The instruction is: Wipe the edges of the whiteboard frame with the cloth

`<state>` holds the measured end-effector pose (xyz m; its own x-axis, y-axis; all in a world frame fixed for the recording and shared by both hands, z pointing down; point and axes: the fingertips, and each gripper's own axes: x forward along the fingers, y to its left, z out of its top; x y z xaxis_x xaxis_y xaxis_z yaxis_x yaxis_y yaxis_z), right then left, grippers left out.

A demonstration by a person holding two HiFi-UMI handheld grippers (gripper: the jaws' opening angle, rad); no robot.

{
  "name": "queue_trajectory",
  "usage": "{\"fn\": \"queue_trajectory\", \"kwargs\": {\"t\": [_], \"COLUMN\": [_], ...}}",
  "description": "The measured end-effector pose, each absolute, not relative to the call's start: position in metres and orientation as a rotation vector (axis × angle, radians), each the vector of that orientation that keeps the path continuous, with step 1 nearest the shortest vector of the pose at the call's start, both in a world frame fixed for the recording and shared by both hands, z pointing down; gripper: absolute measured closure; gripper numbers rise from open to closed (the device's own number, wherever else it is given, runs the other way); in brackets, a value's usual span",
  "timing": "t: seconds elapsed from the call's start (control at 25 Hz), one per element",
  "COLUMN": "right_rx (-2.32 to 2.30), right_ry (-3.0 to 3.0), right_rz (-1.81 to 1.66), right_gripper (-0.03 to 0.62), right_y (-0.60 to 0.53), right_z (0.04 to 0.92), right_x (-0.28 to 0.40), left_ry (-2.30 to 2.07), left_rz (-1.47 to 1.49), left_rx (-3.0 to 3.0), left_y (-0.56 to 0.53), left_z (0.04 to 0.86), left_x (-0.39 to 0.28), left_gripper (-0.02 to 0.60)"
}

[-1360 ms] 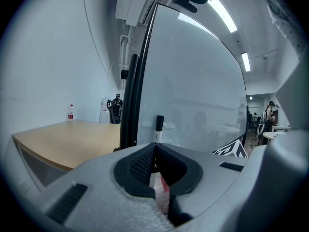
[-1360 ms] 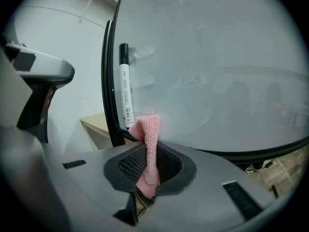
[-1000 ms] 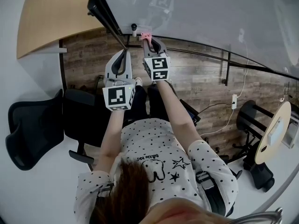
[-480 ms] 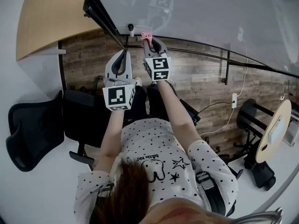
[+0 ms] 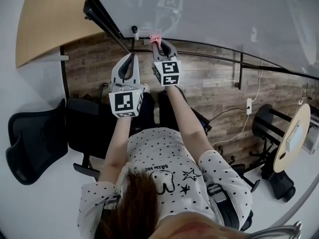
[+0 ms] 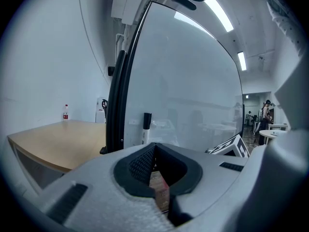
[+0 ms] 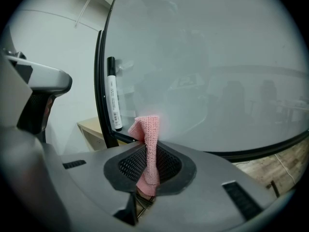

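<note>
— Cloth position, please: where do you have it?

— I have the pink cloth (image 7: pixel 148 129) pinched in the right gripper (image 7: pixel 148 154). Its jaws are clenched on the lower part, and the rest stands up out of them as a folded strip. In the head view it sits at the left end of the whiteboard (image 5: pixel 224 14) bottom edge, where the left and bottom bars of the black frame (image 5: pixel 107 16) meet.

— Is it on the frame?

— I can't tell whether it touches. In the right gripper view the tip stands in front of the board surface, just right of the left bar, and the strip crosses the bottom bar.

— And your other hand?

— My left gripper (image 5: pixel 132 58) is clamped shut with nothing between its jaws. It sits just left of the right one, nose towards the left bar and near it.

— Anything else around?

— A marker (image 7: pixel 113 93) with a black cap stands upright against the board just inside the left bar, left of the cloth. Beyond the frame on the left is a tan table (image 5: pixel 55 19) with a small bottle (image 6: pixel 65 112) at its far side. A black chair (image 5: pixel 35 138) sits near left, and wood-plank floor (image 5: pixel 209 83) runs below the board.
</note>
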<state>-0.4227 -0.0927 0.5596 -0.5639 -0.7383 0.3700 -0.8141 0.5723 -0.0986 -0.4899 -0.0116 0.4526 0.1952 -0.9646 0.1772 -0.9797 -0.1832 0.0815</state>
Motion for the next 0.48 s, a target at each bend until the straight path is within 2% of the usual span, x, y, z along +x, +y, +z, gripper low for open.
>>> {"fn": "queue_trajectory", "kwargs": {"t": [0.48], "right_rx": [1.178], "right_ry": [-2.566], "right_rz": [0.383], "right_gripper": [0.562], "right_y": [-0.098], "right_z": [0.554], "right_x": [-0.389], "left_ry": [-1.938], "left_rz": [0.146], "left_rx": [2.233], "left_y": [-0.020], "left_z": [0.450], "left_x": [-0.440], "left_gripper": [0.566]}}
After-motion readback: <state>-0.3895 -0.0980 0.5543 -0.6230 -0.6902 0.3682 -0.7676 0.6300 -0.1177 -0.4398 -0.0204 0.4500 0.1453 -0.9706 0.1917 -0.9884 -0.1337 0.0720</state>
